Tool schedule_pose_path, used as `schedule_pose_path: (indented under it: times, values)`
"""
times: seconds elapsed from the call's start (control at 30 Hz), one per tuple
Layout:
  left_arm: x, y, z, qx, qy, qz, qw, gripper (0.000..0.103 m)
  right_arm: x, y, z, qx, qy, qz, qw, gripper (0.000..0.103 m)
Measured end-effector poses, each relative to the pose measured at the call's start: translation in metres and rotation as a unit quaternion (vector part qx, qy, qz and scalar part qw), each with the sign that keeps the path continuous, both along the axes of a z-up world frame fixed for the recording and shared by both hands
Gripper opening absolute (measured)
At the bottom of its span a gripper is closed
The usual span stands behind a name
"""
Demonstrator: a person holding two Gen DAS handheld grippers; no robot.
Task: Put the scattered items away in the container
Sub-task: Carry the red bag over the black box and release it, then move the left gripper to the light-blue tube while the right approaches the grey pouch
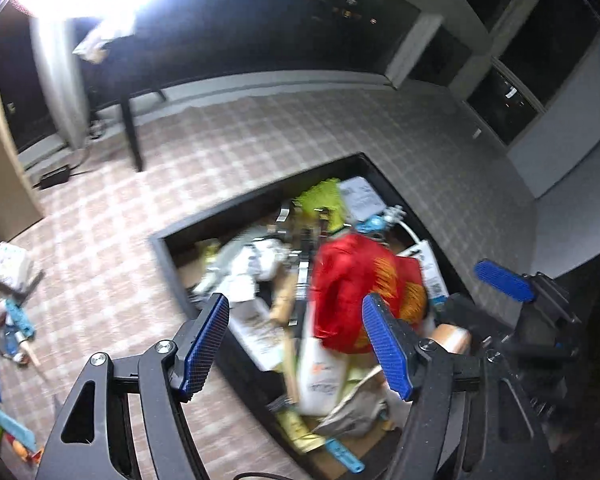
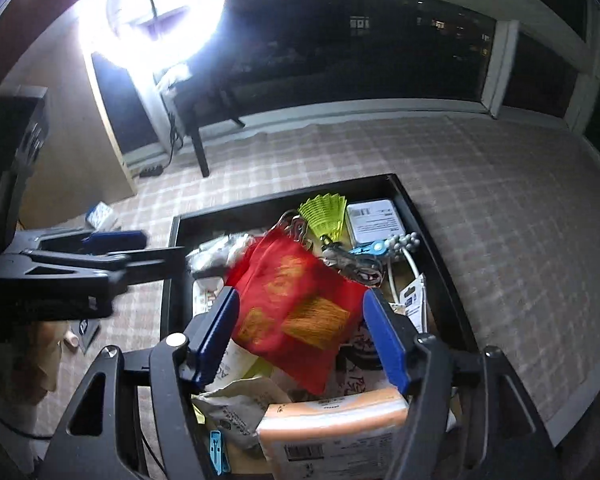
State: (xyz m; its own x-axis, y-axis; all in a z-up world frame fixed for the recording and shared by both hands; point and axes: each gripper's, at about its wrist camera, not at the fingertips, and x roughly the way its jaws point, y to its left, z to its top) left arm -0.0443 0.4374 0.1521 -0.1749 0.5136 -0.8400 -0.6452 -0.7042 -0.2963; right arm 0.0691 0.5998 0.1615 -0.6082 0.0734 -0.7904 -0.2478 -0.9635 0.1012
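Overhead, both grippers (left gripper, right gripper) gape above red bag.

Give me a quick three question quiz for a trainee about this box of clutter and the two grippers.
1. True or false: the red cloth bag lies on the carpet outside the black box.
2. Which gripper is pinching something: A left gripper, B right gripper, C neither?
3. Fill in: loose items still lie on the carpet to the box's ____ in the left wrist view.

Key: 1 false; 2 C; 3 left
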Motion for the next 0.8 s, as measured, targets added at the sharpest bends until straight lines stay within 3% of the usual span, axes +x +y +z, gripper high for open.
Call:
schedule_pose_path:
  times: [0.2, 0.4, 0.6, 0.8]
  values:
    - [-0.014, -0.066, -0.002, 0.005, -0.004, 0.054, 0.9985, 0.067, -0.006, -0.012, 0.002, -0.020, 0.012, 0.026, 0.999, 0.067]
    - [-0.015, -0.159, -0.022, -0.017, -0.016, 0.129, 0.9914, 0.067, -0.023, -0.053, -0.007, -0.030, 0.002, 0.084, 0.996, 0.070]
    - [-0.011, -0.278, -0.044, -0.038, -0.035, 0.242, 0.9689, 0.066, -0.042, -0.113, -0.020, -0.036, -0.007, 0.168, 0.985, 0.070]
    - [-0.003, -0.376, -0.065, -0.042, -0.060, 0.341, 0.9373, 0.066, -0.059, -0.190, -0.038, -0.017, -0.030, 0.268, 0.963, 0.070]
